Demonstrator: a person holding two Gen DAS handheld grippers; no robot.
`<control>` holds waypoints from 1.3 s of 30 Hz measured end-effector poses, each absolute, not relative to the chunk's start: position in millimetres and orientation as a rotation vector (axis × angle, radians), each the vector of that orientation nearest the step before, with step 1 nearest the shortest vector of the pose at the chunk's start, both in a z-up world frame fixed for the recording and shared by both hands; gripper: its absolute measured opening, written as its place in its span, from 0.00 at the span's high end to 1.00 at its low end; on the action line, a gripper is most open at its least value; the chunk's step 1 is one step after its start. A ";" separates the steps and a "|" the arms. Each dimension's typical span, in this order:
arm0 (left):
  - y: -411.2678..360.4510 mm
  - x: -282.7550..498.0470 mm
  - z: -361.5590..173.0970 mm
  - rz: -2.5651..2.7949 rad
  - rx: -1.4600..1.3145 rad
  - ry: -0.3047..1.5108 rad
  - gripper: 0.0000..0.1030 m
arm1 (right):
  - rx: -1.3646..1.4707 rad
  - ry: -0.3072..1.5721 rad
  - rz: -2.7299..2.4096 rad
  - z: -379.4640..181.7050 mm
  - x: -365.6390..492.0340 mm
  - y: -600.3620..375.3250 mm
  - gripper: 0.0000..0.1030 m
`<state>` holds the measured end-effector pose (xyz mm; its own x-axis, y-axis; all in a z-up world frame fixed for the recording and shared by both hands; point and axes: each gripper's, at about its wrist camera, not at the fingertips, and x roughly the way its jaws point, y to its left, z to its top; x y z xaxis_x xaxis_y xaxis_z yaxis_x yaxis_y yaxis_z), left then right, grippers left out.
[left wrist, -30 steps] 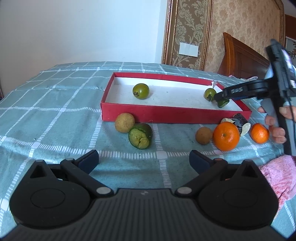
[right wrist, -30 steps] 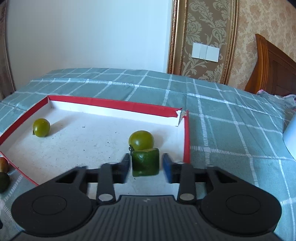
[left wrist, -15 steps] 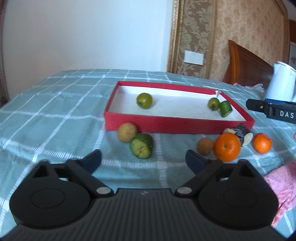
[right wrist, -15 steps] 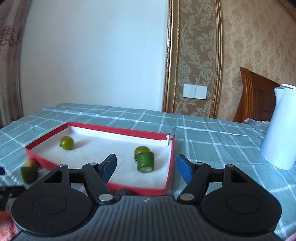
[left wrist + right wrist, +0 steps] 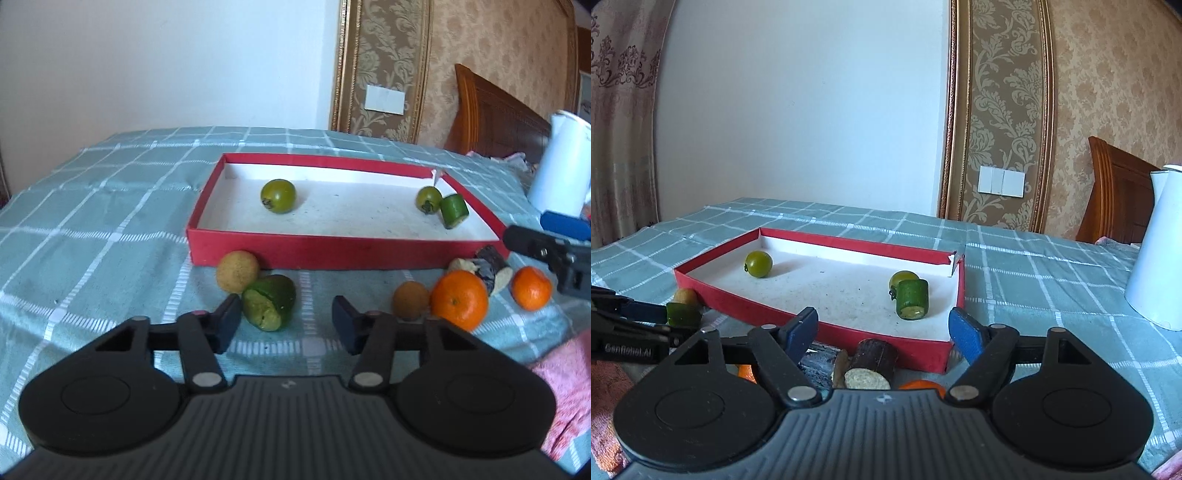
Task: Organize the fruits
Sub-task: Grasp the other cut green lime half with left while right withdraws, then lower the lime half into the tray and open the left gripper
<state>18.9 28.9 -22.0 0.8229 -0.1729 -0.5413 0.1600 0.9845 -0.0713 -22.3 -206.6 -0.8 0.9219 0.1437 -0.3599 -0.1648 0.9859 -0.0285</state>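
Observation:
A red tray (image 5: 317,246) (image 5: 750,301) holds two round green fruits (image 5: 278,195) (image 5: 428,198) and a cut green piece (image 5: 453,211) (image 5: 912,299). In front of it lie a tan fruit (image 5: 237,271), a cut green chunk (image 5: 269,307) (image 5: 683,314), a small brown fruit (image 5: 410,300), two oranges (image 5: 459,299) (image 5: 531,288) and a dark cut piece (image 5: 487,265) (image 5: 872,363). My left gripper (image 5: 286,323) is open, its jaws either side of the green chunk. My right gripper (image 5: 882,334) is open and empty above the dark piece; it also shows in the left wrist view (image 5: 546,247).
A white kettle (image 5: 561,166) (image 5: 1156,251) stands right of the tray. A pink cloth (image 5: 565,384) lies at the near right. The checked teal tablecloth (image 5: 92,221) covers the table. A wooden headboard (image 5: 495,114) is behind.
My right gripper let go of the cut green piece in the tray, opened and drew back over the near rim. My left gripper moved forward around the green chunk.

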 end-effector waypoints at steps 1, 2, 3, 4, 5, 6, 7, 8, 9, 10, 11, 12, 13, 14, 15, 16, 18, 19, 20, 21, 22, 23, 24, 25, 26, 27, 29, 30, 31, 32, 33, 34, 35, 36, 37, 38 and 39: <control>31.2 19.5 -21.9 -0.177 -0.036 0.579 0.58 | -0.063 0.364 0.159 -1.0 -22.8 -205.9 0.24; 32.5 19.8 -21.6 -0.177 -0.045 0.581 0.60 | -0.069 0.363 0.158 -1.5 -23.3 -204.8 0.24; 33.7 20.1 -21.8 -0.177 -0.049 0.583 0.62 | -0.074 0.363 0.157 -1.5 -23.5 -203.8 0.24; 34.3 20.1 -21.9 -0.176 -0.051 0.584 0.63 | -0.078 0.363 0.156 -1.9 -23.5 -203.3 0.24; 35.0 20.3 -22.0 -0.175 -0.053 0.585 0.64 | -0.082 0.363 0.156 -2.1 -23.7 -202.6 0.24; 35.8 20.7 -22.1 -0.172 -0.055 0.586 0.66 | -0.084 0.361 0.157 -2.4 -24.7 -202.5 0.24; 36.6 20.9 -21.9 -0.169 -0.059 0.585 0.70 | -0.086 0.360 0.157 -2.6 -25.0 -202.1 0.24; 37.7 21.2 -21.5 -0.167 -0.062 0.584 0.72 | -0.088 0.360 0.157 -2.8 -25.0 -201.6 0.24; 38.5 21.3 -20.9 -0.170 -0.064 0.579 0.73 | -0.092 0.359 0.155 -3.0 -25.2 -201.3 0.24; 39.8 21.3 -20.6 -0.173 -0.069 0.576 0.73 | -0.095 0.359 0.154 -3.1 -25.1 -201.4 0.24; 40.9 20.7 -20.4 -0.171 -0.076 0.573 0.73 | -0.096 0.359 0.153 -3.3 -25.0 -201.2 0.24; 41.6 20.0 -20.0 -0.167 -0.078 0.568 0.73 | -0.097 0.359 0.152 -3.1 -24.8 -200.8 0.24; 41.8 18.7 -19.4 -0.166 -0.077 0.561 0.73 | -0.098 0.358 0.151 -3.2 -24.9 -200.6 0.24; 41.4 17.5 -18.4 -0.169 -0.072 0.552 0.73 | -0.100 0.357 0.149 -3.2 -24.9 -200.3 0.24; 40.3 16.1 -17.2 -0.173 -0.059 0.543 0.73 | -0.102 0.356 0.146 -3.5 -24.8 -200.1 0.24; 38.8 14.3 -15.5 -0.173 -0.043 0.531 0.73 | -0.103 0.357 0.145 -3.4 -24.5 -199.9 0.24; 35.7 10.9 -11.5 -0.175 -0.020 0.509 0.73 | -0.104 0.358 0.145 -3.7 -24.2 -199.7 0.24; 34.6 10.0 -8.8 -0.180 -0.016 0.499 0.73 | -0.104 0.359 0.146 -3.6 -24.2 -199.5 0.24; 33.6 9.7 -5.7 -0.185 -0.013 0.489 0.73 | -0.105 0.360 0.146 -3.9 -24.0 -199.1 0.24; 33.1 10.2 -2.8 -0.186 -0.009 0.481 0.73 | -0.109 0.361 0.144 -4.2 -23.8 -198.5 0.24; 32.5 11.6 0.2 -0.188 -0.006 0.474 0.73 | -0.112 0.361 0.143 -4.6 -23.7 -198.0 0.24; 32.4 13.9 3.1 -0.189 -0.001 0.469 0.73 | -0.115 0.362 0.142 -4.8 -23.4 -197.6 0.24; 32.2 17.0 6.0 -0.186 0.003 0.465 0.73 | -0.118 0.363 0.143 -5.1 -23.3 -197.1 0.24; 31.9 21.1 8.6 -0.182 0.006 0.464 0.73 | -0.120 0.362 0.143 -5.3 -23.2 -196.6 0.24; 32.2 25.7 10.8 -0.176 0.006 0.463 0.73 | -0.123 0.362 0.142 -5.5 -23.4 -196.2 0.24; 32.6 30.9 13.0 -0.172 0.002 0.463 0.73 | -0.126 0.361 0.141 -5.8 -23.4 -195.7 0.24; 32.6 42.3 16.0 -0.171 -0.003 0.468 0.73 | -0.130 0.359 0.142 -5.9 -23.3 -194.6 0.24; 32.2 48.4 16.5 -0.169 -0.004 0.473 0.73 | -0.131 0.358 0.144 -5.9 -23.7 -194.6 0.24; 31.8 54.7 16.0 -0.166 -0.005 0.480 0.73 | -0.134 0.358 0.145 -6.0 -23.9 -194.3 0.24; 31.2 61.5 14.9 -0.162 -0.003 0.489 0.73 | -0.137 0.358 0.146 -6.2 -24.0 -193.8 0.24; 30.6 68.4 13.2 -0.155 0.001 0.498 0.73 | -0.142 0.357 0.145 -6.4 -24.0 -192.9 0.24; 30.8 74.6 11.1 -0.145 0.004 0.505 0.73 | -0.146 0.356 0.144 -6.7 -24.1 -192.3 0.24; 31.4 80.5 8.4 -0.138 0.005 0.513 0.73 | -0.149 0.355 0.144 -7.2 -24.4 -191.5 0.24; 32.3 86.0 6.2 -0.132 0.001 0.522 0.73 | -0.153 0.355 0.144 -7.4 -24.4 -190.9 0.24; 33.5 91.3 4.1 -0.130 -0.004 0.530 0.73 | -0.155 0.354 0.144 -7.3 -24.4 -190.5 0.24; 34.6 96.5 1.8 -0.125 -0.009 0.539 0.73 | -0.155 0.354 0.146 -7.4 -24.5 -190.5 0.24; 35.8 100.7 -0.5 -0.122 -0.014 0.548 0.73 | -0.156 0.354 0.148 -7.2 -24.1 -190.2 0.24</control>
